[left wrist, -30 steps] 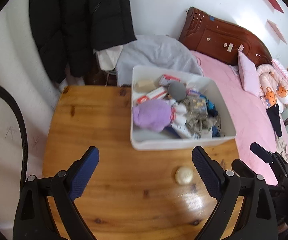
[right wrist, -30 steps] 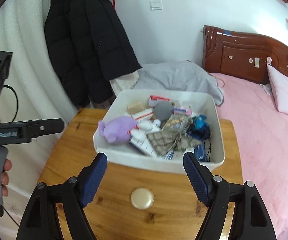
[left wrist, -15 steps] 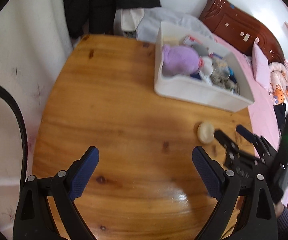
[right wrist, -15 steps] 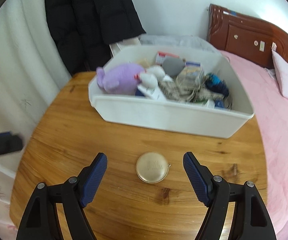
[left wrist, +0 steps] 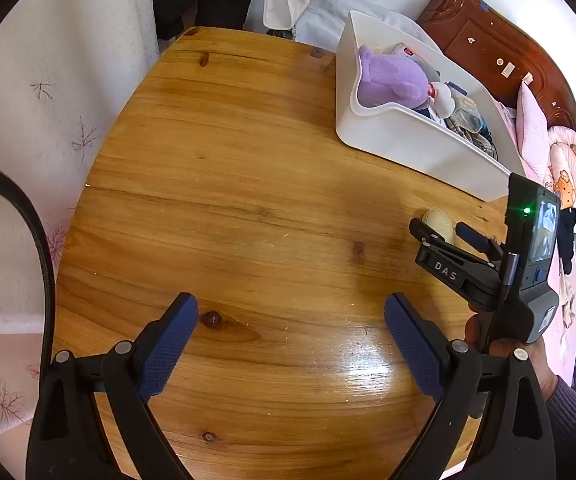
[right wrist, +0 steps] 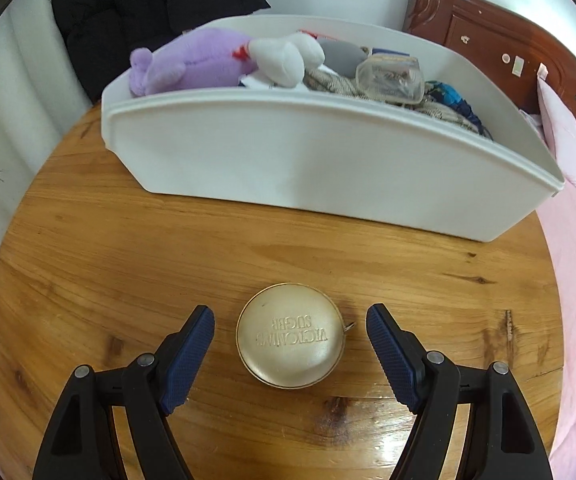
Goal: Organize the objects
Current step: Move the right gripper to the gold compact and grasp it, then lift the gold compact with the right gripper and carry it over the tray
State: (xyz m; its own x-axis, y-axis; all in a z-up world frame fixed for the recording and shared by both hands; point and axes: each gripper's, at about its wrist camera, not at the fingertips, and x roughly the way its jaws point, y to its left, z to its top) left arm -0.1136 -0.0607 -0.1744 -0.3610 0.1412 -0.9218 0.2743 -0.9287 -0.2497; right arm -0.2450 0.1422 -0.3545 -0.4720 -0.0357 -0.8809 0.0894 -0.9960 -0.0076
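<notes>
Between the fingers of the right claw (right wrist: 290,344) lies the round gold case (right wrist: 290,335), with a narrow gap of bare table (right wrist: 128,264) on each side. Ahead, the white bin (right wrist: 328,168) walls off the way. The left claw (left wrist: 291,344) has open table before it; the right claw stands off to its right.

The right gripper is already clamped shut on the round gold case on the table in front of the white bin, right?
Not quite. The right gripper is open: its pads flank the round gold case without touching, as the right wrist view shows. The case does lie on the table before the white bin.
</notes>
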